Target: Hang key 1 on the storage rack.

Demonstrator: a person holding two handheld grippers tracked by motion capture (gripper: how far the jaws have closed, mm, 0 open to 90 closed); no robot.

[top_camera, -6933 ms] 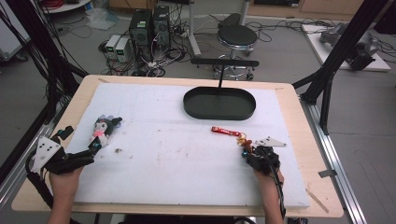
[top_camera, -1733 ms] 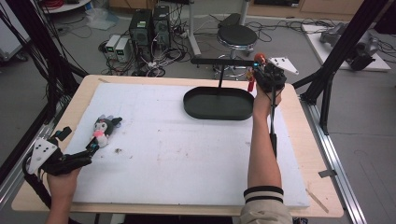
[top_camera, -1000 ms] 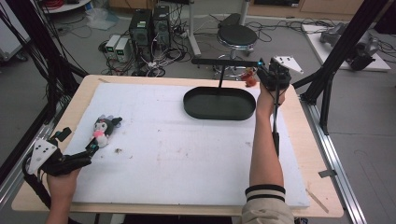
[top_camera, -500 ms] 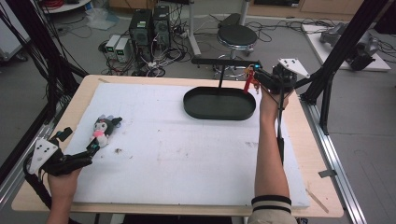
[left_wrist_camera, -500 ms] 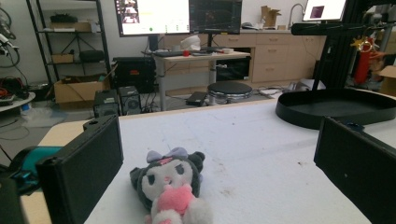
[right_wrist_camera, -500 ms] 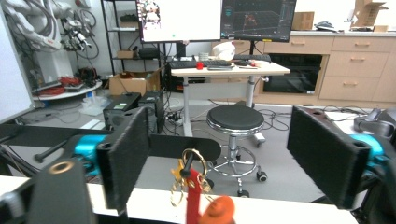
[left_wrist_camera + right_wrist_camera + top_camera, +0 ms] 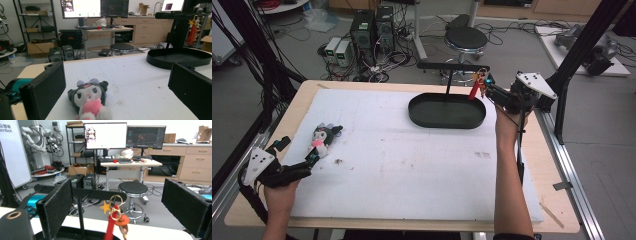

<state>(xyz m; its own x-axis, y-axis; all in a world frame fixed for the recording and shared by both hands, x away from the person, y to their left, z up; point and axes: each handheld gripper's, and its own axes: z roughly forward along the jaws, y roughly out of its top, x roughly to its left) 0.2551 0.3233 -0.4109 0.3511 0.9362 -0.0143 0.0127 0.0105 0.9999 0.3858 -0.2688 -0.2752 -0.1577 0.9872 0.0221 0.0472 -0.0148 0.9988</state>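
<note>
Now my right gripper (image 7: 493, 93) stands at the far right of the table, just right of the black stand's crossbar (image 7: 452, 65), and its jaws have just been opening; they stand wide, pads clear of everything. Between them in the right gripper view, but touched by neither, hangs the red keychain (image 7: 113, 220): its ring is looped over the right end of the bar, with a small yellow star and a red strip dangling below. From above, the charm (image 7: 476, 86) hangs over the far right rim of the black oval tray (image 7: 447, 118) that forms the stand's base. The upright post rises from the tray's far side and carries the bar level. My left gripper (image 7: 307, 162) rests on the white mat (image 7: 402, 165) at the near left corner, jaws spread wide with nothing pressed between them. In the left gripper view the plush toy (image 7: 89, 98), dark grey with a white face and a pink heart on its front, lies on the mat between the two black jaws, touching neither as far as I can tell. Toy and tray are well apart, at opposite ends of the mat.
</note>
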